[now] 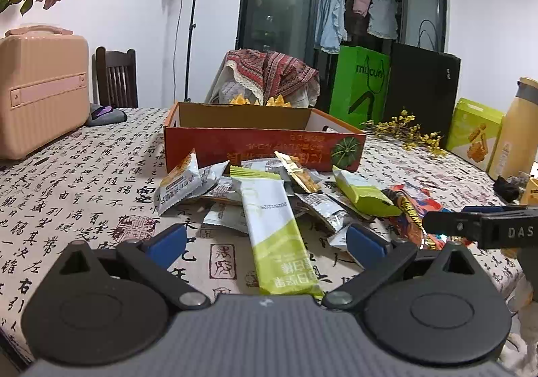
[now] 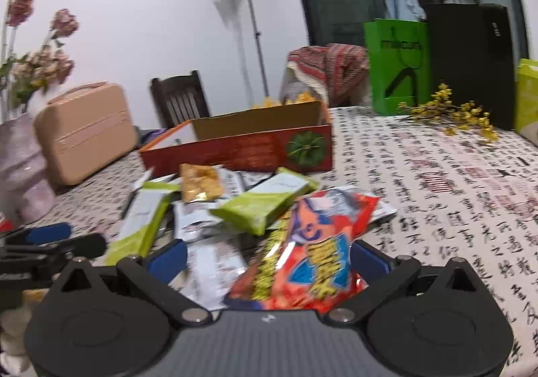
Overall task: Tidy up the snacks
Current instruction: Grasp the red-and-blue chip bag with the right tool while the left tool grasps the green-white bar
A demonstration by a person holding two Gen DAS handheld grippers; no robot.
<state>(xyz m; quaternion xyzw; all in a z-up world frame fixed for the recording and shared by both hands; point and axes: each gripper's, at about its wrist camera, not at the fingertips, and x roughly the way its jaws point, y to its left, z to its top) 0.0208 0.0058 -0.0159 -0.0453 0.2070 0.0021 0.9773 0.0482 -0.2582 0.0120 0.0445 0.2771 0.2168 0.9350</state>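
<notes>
Orange snack bag (image 2: 312,242) blurred between spread right gripper (image 2: 267,257) fingers; left gripper (image 1: 265,240) fingers wide, empty.

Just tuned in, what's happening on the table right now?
A person is sorting a snack pile in front of the red box. Both grippers are open and hold nothing. The left gripper straddles a green-and-white bar; the right gripper straddles a red chip bag. No snacks show inside the box.
</notes>
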